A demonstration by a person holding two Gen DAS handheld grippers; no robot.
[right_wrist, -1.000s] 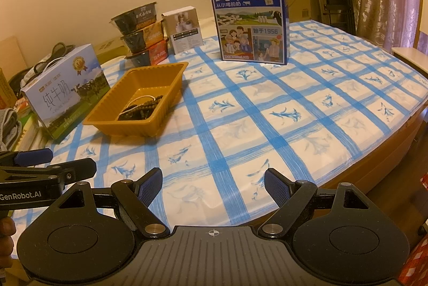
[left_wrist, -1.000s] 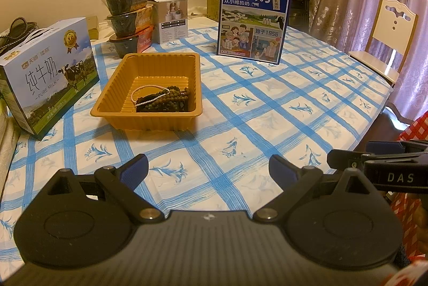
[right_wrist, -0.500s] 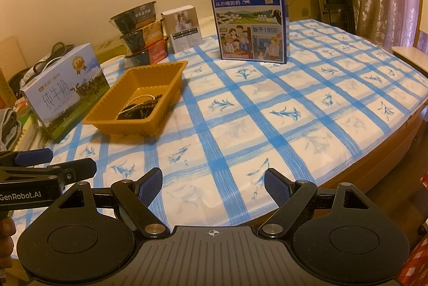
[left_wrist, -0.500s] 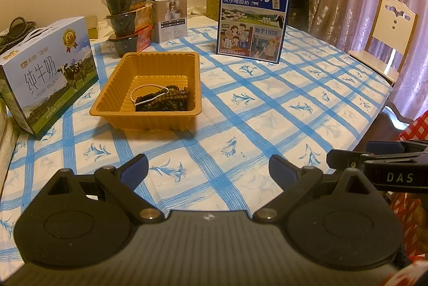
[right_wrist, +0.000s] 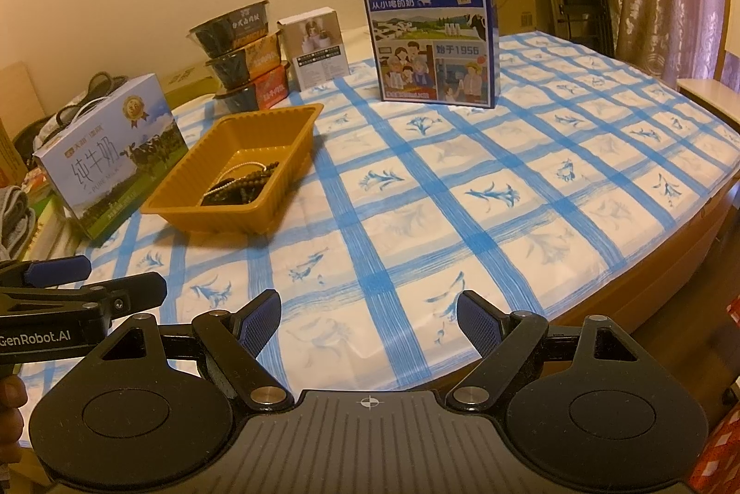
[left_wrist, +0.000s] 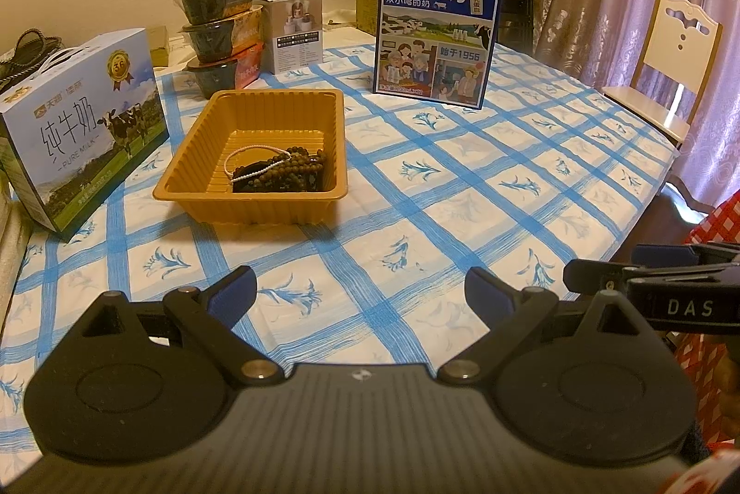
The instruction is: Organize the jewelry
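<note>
Both hand-held grippers, left (left_wrist: pixel 360 293) & right (right_wrist: pixel 368 316), wide open, empty; beads (left_wrist: pixel 282 170) in tray (left_wrist: pixel 259 207).

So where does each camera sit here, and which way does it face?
Left wrist: on the left gripper, looking forward and down over the table at the tray of beads; own open fingers show, right gripper at the right edge.
Right wrist: on the right gripper, same way; left gripper and a fingertip at the left edge.
Shared: tray, beads, blue carton.
</note>
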